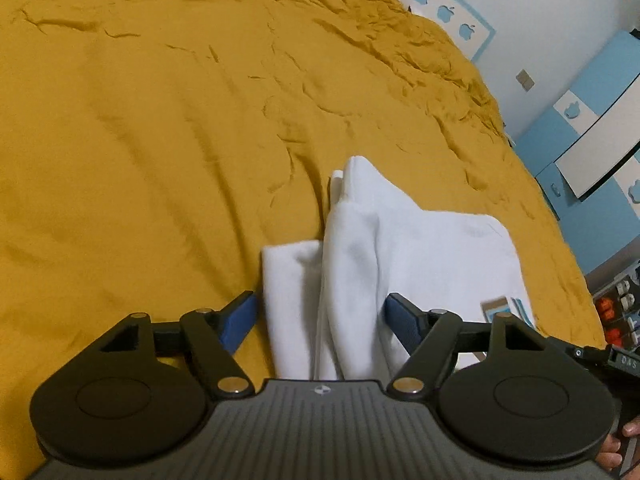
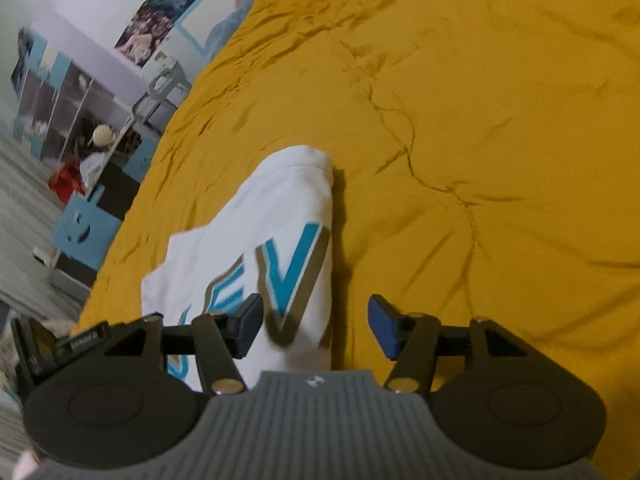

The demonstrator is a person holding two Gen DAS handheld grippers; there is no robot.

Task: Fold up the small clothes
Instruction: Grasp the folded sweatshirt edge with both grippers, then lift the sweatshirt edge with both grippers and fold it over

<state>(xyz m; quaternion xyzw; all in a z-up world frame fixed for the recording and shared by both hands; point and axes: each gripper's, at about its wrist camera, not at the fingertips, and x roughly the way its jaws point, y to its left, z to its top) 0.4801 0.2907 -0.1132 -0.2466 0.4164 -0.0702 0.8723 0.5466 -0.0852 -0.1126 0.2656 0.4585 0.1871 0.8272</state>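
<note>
Both pairs of tongs stand released, nothing pinched in either. The left tongs hang with their blue pads either side of a raised fold in the white top, clear of the cloth. The right tongs are spread over the garment's edge where the big blue letters run, one pad over the cloth and the other over bare bedding. The top lies part folded on the yellow bed cover, near the side of the bed, a sleeve doubled back along its middle. To my eye the next fold wants both tongs biting at matching points on one edge, taking every layer cleanly, then carrying it over together and low. Grab only the upper layer, or lift unevenly, and the tucked sleeve may slide out.
</note>
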